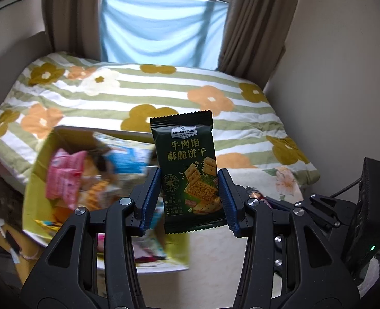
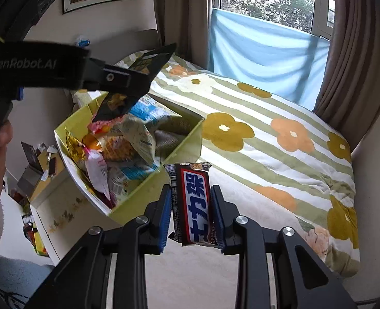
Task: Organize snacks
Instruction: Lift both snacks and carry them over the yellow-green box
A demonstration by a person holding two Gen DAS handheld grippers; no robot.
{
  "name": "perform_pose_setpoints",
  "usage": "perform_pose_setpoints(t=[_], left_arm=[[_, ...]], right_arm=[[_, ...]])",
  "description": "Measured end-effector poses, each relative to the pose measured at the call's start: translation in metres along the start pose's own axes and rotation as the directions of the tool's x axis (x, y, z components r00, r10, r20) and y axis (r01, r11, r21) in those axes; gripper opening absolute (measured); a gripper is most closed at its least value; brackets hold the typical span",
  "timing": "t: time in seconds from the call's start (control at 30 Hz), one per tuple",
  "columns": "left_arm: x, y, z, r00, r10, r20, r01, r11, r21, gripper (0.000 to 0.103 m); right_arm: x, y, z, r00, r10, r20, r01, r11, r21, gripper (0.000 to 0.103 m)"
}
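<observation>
- Holding one snack in each gripper, you are mid-sort, both raised near the green box [image 2: 187,139].
- Your left gripper [image 1: 188,198] is clamped on the dark green cracker packet [image 1: 187,170], upright, just right of the box.
- Your right gripper [image 2: 191,216] is clamped on the chocolate bar [image 2: 193,203], just beside the box's near corner.
- Next, I judge, each snack needs its own spot; release only once settled.

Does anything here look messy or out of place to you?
The green box looks overstuffed: snack packets are heaped in it at all angles. Oddly, both claws hold snacks up in the air: the left claw a dark green cracker packet, the right claw a chocolate bar.
</observation>
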State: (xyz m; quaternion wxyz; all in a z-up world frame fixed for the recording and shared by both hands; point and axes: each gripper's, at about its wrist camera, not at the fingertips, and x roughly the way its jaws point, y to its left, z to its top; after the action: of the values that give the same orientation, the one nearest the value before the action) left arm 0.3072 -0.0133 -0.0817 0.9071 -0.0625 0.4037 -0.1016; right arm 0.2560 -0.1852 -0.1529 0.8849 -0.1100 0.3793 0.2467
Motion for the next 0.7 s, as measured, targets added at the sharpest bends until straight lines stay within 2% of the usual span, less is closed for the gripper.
perform_pose_setpoints(t=[0.23, 0.47, 0.6, 0.7], left_arm=[[-0.011, 0.094, -0.006, 0.999, 0.042, -0.006, -0.042, 0.998, -0.040, 0.042], [0.010, 0.168, -0.023, 0.995, 0.059, -0.086, -0.062, 0.998, -0.029, 0.042], [0.032, 0.184, -0.033, 0.988, 0.043, -0.145, -0.046, 0.999, -0.018, 0.042], [0.044, 0.184, -0.037, 0.987, 0.046, -0.153, -0.045, 0.999, 0.015, 0.042]], right_arm=[[0.024, 0.059, 0.038, 1.000, -0.006, 0.016, 0.005, 1.000, 0.014, 0.027], [0.053, 0.098, 0.056, 0.999, -0.033, 0.018, 0.031, 0.995, 0.092, 0.027], [0.066, 0.109, 0.055, 0.999, -0.033, -0.025, 0.036, 0.991, 0.127, 0.027], [0.074, 0.112, 0.055, 0.997, -0.043, -0.061, 0.050, 0.990, 0.131, 0.027]])
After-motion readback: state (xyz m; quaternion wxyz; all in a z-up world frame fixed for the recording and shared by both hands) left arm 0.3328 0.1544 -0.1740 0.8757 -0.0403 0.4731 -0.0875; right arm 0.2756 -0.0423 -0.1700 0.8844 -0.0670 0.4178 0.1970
